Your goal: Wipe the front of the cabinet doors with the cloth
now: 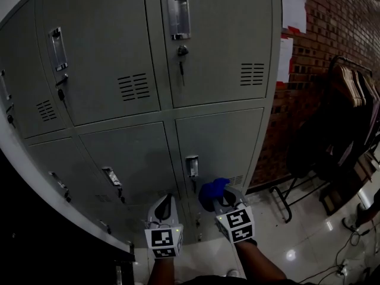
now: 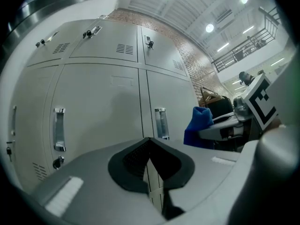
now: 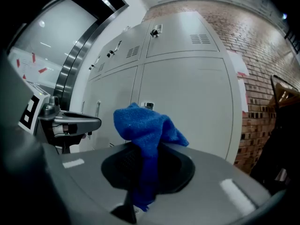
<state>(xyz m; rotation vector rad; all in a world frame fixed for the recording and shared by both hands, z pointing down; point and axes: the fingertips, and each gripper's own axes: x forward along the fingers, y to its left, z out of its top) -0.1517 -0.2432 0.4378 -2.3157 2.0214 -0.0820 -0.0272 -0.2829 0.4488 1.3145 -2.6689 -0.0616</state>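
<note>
Low before the cabinet doors (image 1: pixel 219 138): both grippers are held side by side, well below the upper row of doors.
Left gripper (image 1: pixel 164 202): its fingers (image 2: pixel 133 161) are pressed together with nothing between them; it points at the seam between two lower doors.
Right gripper (image 1: pixel 221 196): its fingers are clamped on the blue cloth (image 3: pixel 145 135), which runs down between them and bunches up above their tips.
Cloth position: in the head view it sits just beside the handle (image 1: pixel 192 165) of the lower right door, near that door's front; whether it touches the metal cannot be told.
Doors: grey metal, two rows in view, each with a bright recessed handle, a lock and a small louvred vent (image 1: pixel 252 74).
Right of the cabinet: a brick wall (image 1: pixel 320 52) with white and red papers (image 1: pixel 293 8) on it, and a dark rack of hanging clothes (image 1: pixel 347 117) standing on a glossy pale floor (image 1: pixel 297 245).
Arms: bare forearms (image 1: pixel 258 263) show behind the marker cubes.
</note>
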